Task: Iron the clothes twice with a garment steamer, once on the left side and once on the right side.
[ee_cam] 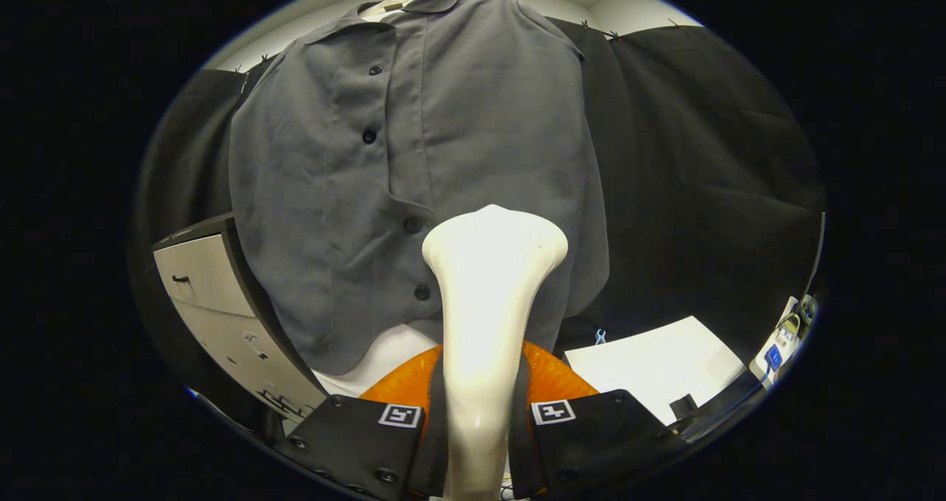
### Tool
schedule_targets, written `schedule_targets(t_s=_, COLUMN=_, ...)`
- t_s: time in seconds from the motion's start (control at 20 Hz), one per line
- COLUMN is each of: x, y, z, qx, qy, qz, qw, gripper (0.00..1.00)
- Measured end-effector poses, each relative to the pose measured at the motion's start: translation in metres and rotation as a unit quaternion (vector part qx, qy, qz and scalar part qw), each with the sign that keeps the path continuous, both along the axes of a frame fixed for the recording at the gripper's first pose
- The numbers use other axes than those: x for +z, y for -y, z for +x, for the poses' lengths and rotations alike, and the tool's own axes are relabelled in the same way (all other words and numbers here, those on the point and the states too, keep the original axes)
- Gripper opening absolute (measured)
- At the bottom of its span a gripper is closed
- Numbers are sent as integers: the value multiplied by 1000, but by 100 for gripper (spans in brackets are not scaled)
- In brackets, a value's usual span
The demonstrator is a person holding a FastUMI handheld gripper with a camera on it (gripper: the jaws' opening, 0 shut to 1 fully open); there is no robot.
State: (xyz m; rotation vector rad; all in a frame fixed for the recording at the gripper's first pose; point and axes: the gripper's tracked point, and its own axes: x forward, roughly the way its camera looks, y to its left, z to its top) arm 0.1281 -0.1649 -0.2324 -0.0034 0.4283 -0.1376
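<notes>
A grey button-up shirt (443, 154) hangs on a pale hanger (395, 0) straight ahead, its button placket running down the middle. My gripper (477, 412) is shut on the white garment steamer (488, 301), whose handle rises between both fingers. The steamer's flared head sits in front of the shirt's lower part, just right of the placket's lowest buttons; whether it touches the cloth I cannot tell.
A grey cabinet with drawers (222, 301) stands to the lower left of the shirt. A white table surface (650, 360) lies to the lower right, with a power strip and cables (783, 338) at its far right. Black cloth covers the wall behind.
</notes>
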Motion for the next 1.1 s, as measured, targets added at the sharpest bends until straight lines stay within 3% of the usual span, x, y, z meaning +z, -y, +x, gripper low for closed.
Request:
schedule_targets(t_s=0.45, x=21, y=-11, z=-10, qx=-1, qy=12, qz=1, qw=1000, gripper=40)
schedule_targets(t_s=1.1, x=157, y=-105, z=-64, qx=35, qy=125, qz=-6, qw=992, gripper=40)
